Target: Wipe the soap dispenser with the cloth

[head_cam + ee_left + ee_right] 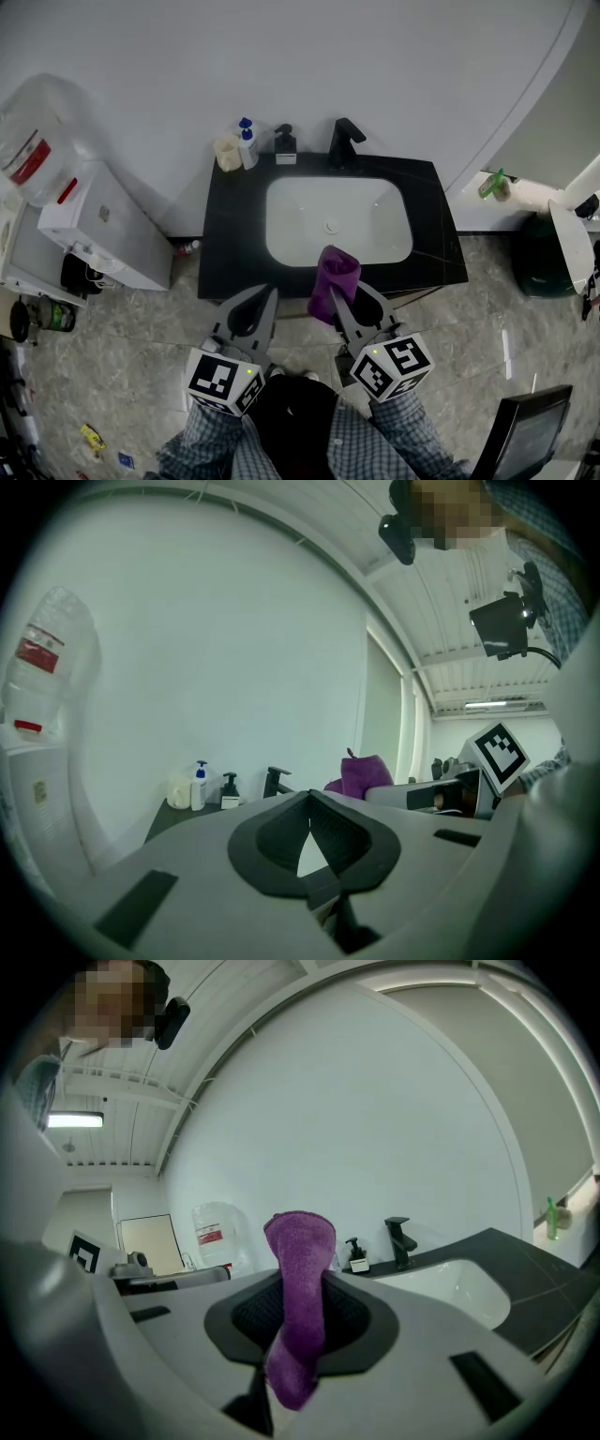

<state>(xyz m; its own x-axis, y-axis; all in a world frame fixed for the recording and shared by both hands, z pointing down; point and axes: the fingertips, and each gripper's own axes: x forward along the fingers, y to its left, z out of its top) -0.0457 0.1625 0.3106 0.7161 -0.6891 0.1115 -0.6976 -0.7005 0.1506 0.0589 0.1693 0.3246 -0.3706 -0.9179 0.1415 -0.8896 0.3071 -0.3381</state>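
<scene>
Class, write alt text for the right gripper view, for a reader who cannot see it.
The right gripper is shut on a purple cloth, which stands up between its jaws. Beyond it, a black counter holds a white sink, a black faucet and a small soap dispenser against a white wall.

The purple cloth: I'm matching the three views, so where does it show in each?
Head view: cloth lower centre, over the front edge of the counter.
Left gripper view: cloth right of centre, beyond the jaws.
Right gripper view: cloth dead centre, clamped in the right hand-held gripper.
Shared landmark: the black faucet.
</scene>
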